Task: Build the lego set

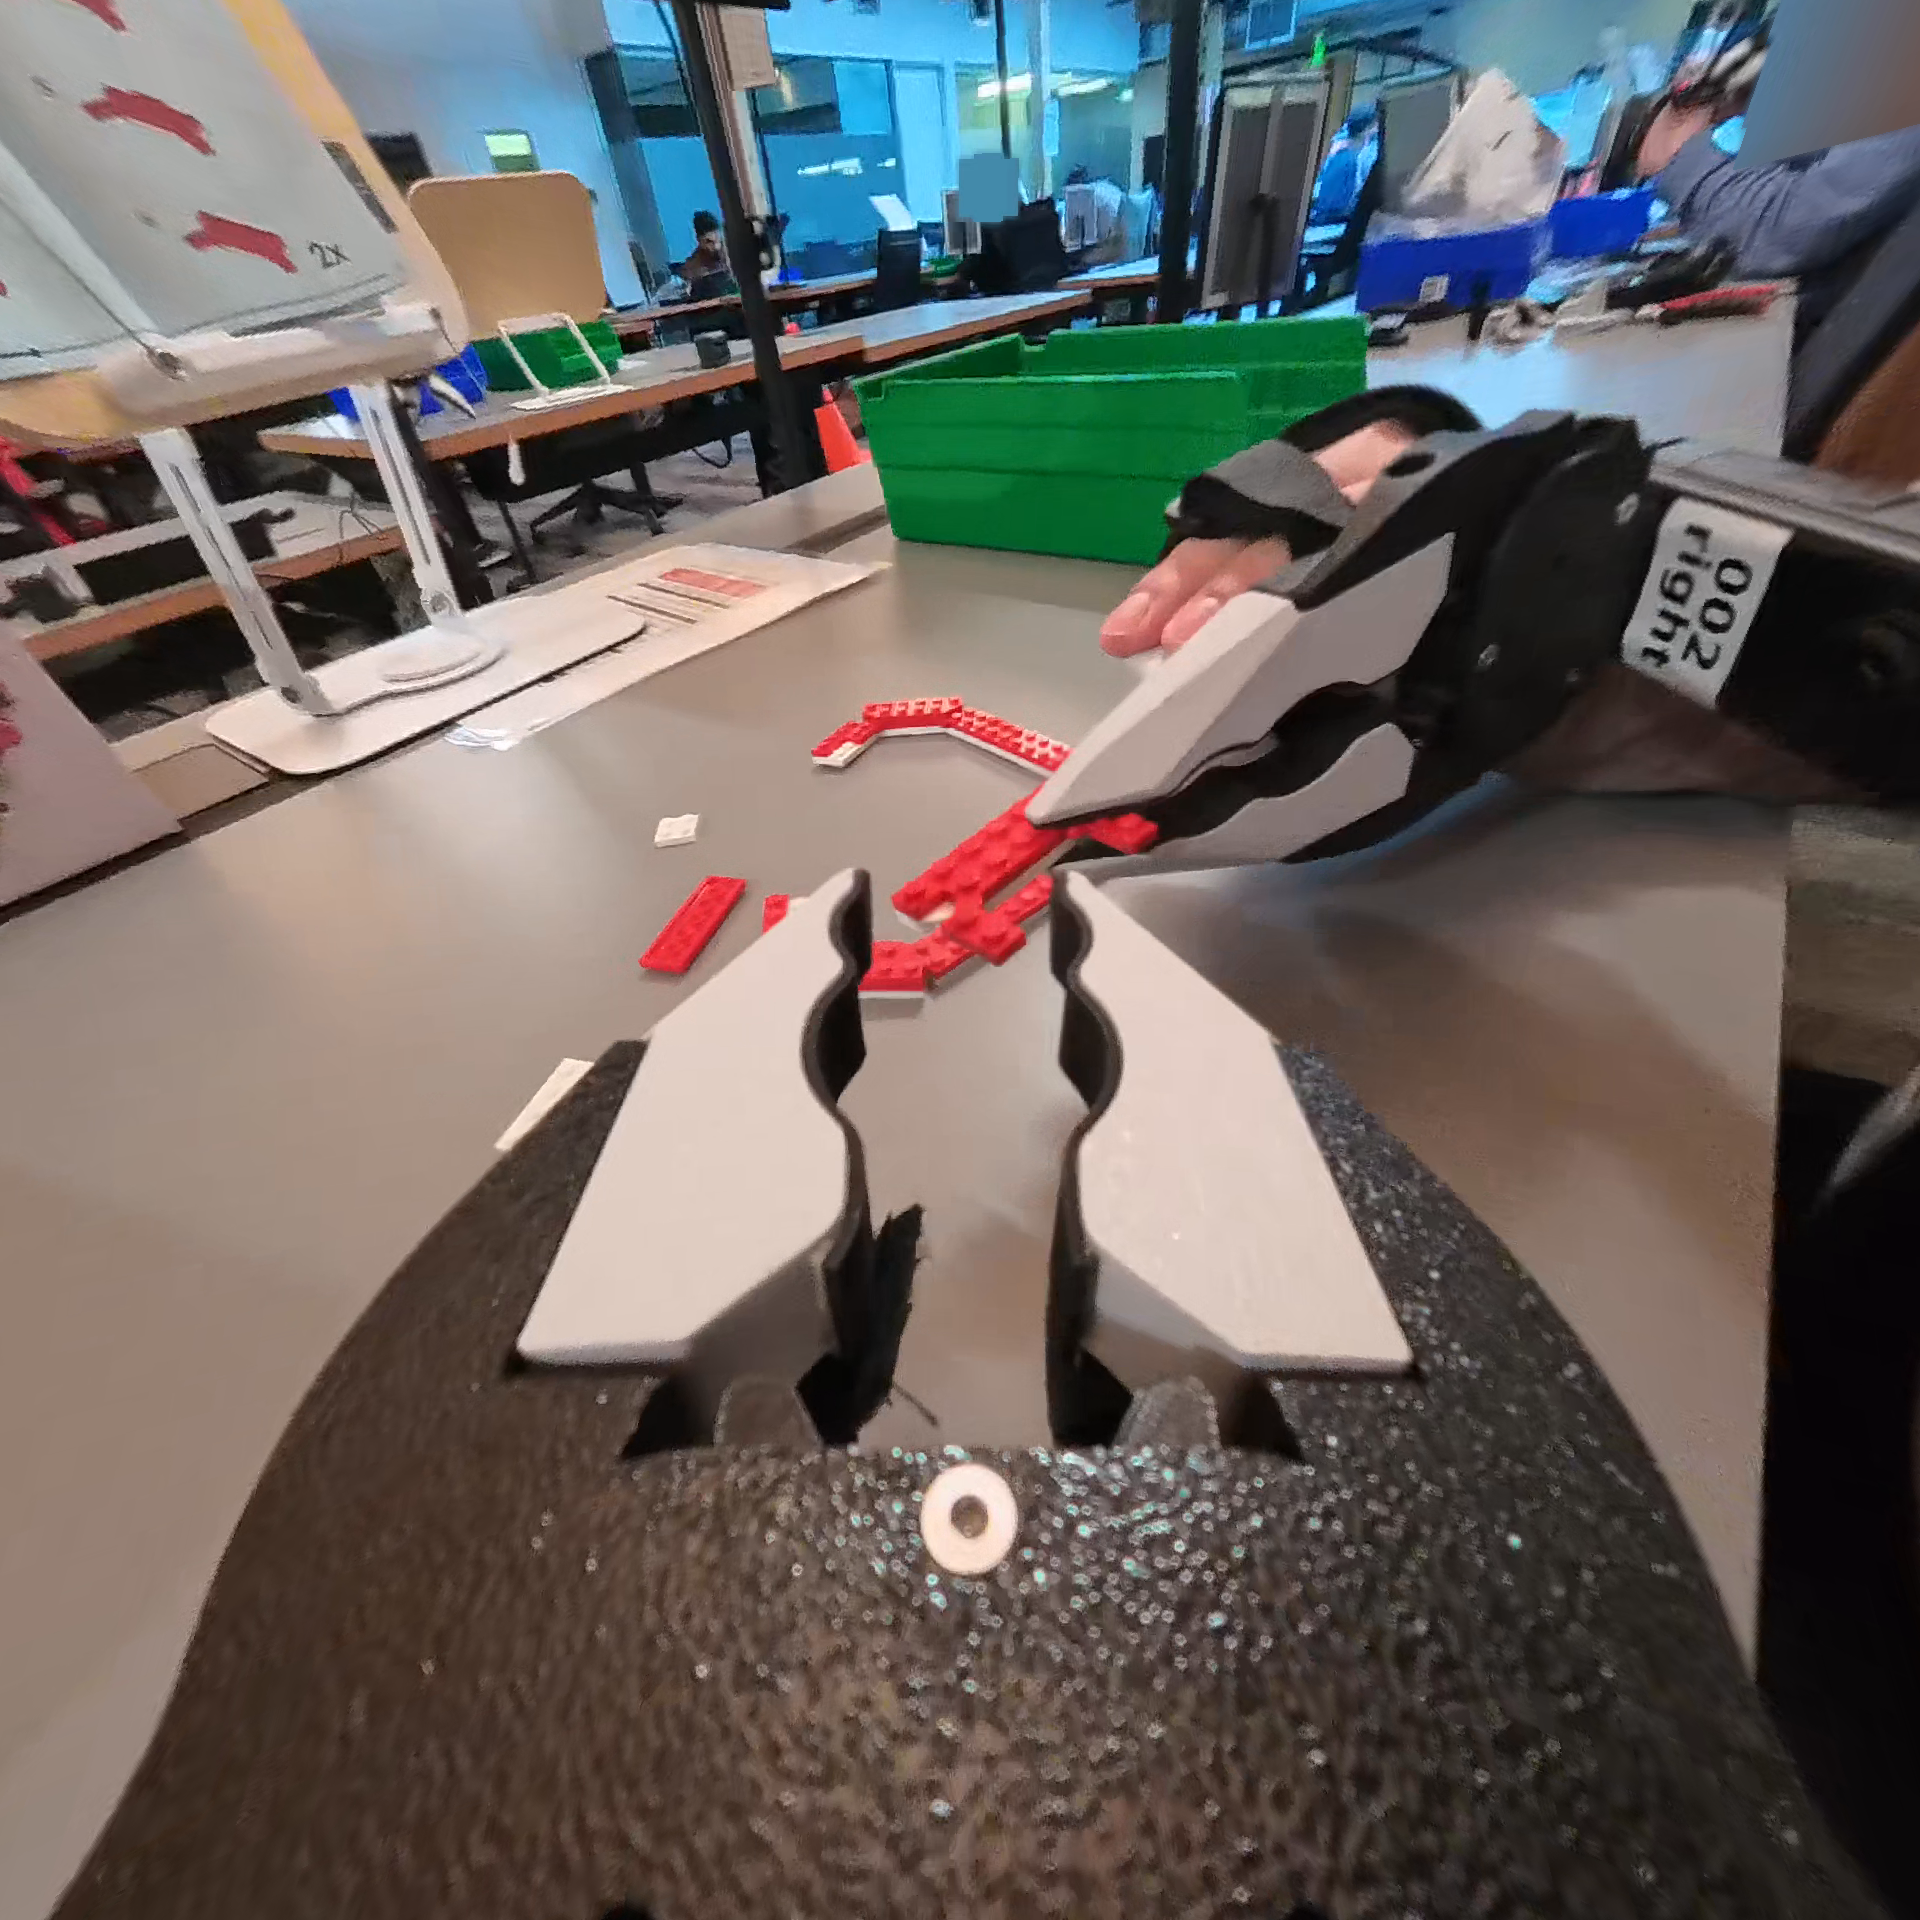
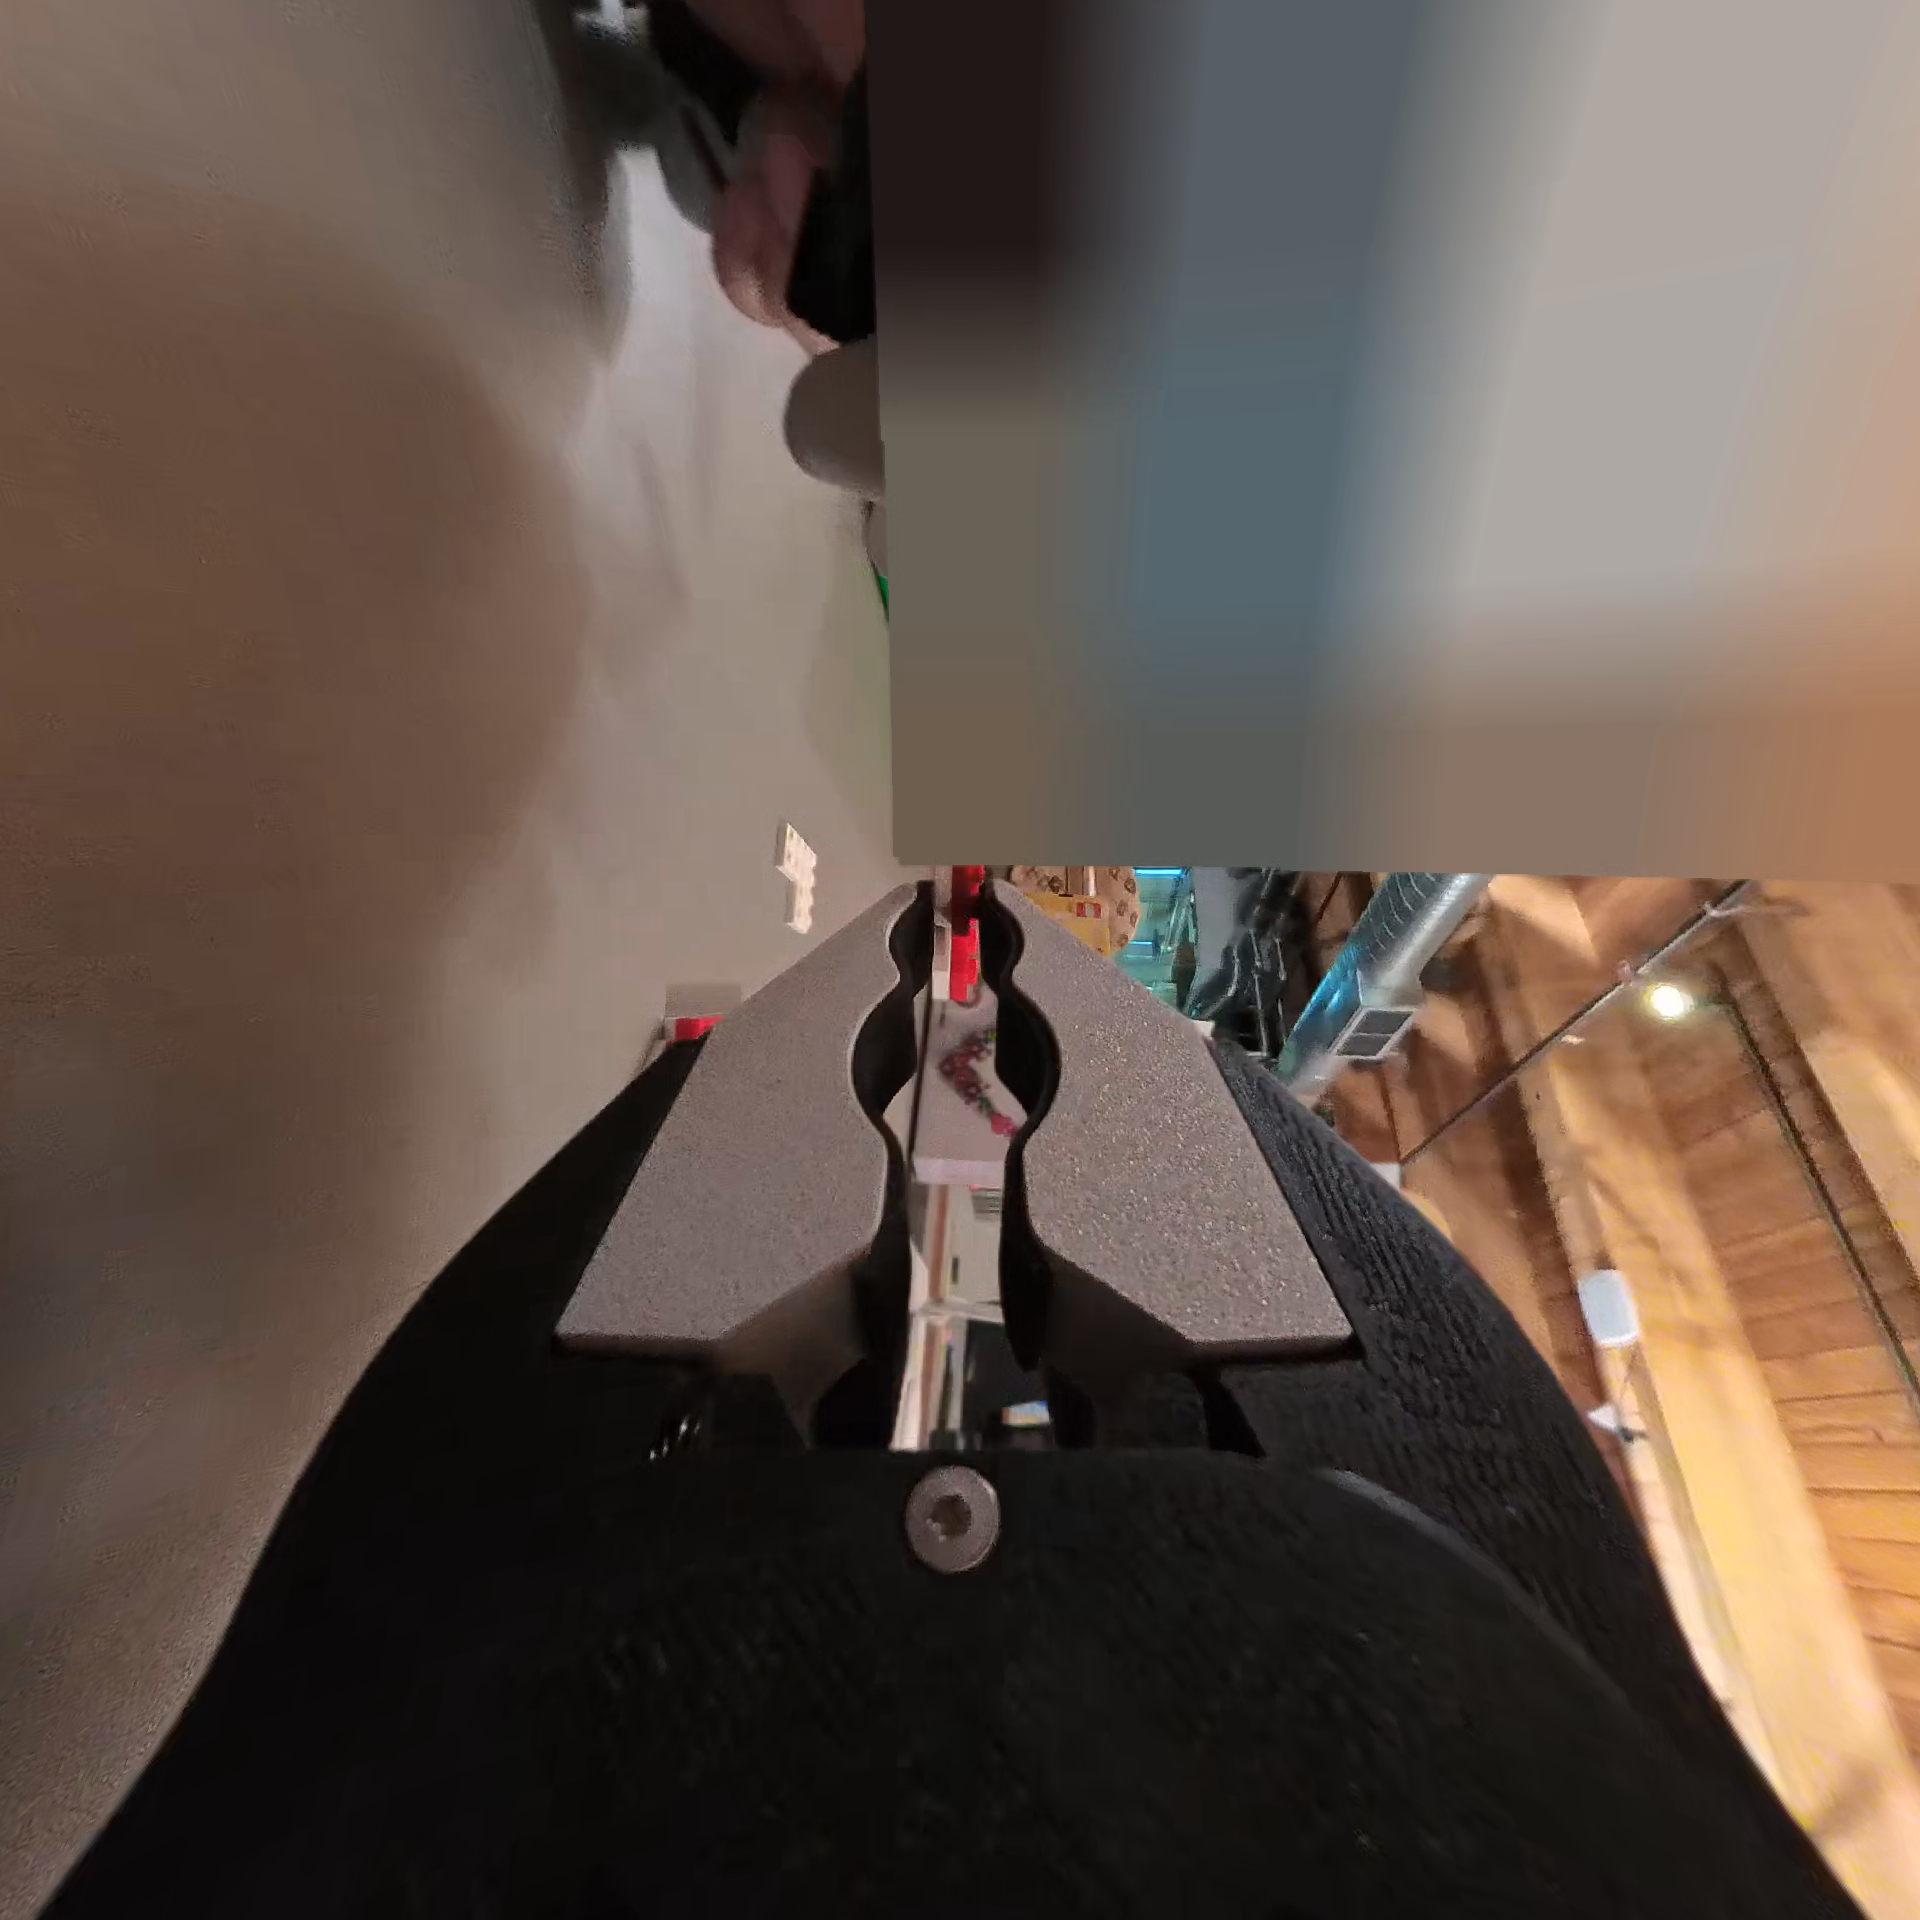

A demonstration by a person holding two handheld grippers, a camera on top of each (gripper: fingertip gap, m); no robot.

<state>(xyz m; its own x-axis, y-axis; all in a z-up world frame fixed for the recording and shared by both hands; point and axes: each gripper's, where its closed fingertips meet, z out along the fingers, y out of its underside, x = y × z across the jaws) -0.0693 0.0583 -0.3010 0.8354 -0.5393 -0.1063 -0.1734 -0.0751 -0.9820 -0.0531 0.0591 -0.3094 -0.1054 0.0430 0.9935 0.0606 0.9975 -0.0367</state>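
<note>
A grey table [image 1: 312,1039] carries the work, set in a wide office of long desks, with a green bin [image 1: 1091,447] standing at its far side, a white stand [image 1: 343,623] holding an instruction booklet [image 1: 177,177] at the left, and a loose printed sheet [image 1: 717,597] beside the stand's base. The left gripper [image 1: 961,894] hangs just above the table with its jaws apart and nothing between them; the red plate assembly [image 1: 971,883] lies directly ahead of its tips, lifted at the far end. That far end is clamped by the right gripper [image 1: 1081,821], which comes in from the right, turned on its side, jaws closed on the red plates; in the right wrist view the red edge [image 2: 966,914] shows pinched between the tips. Counted on the table: one curved red-and-white frame [image 1: 935,727] farther back, one loose flat red plate [image 1: 693,923] to the left, one small white piece [image 1: 676,829] near it, and one white piece [image 1: 545,1096] beside the left gripper's body.
</note>
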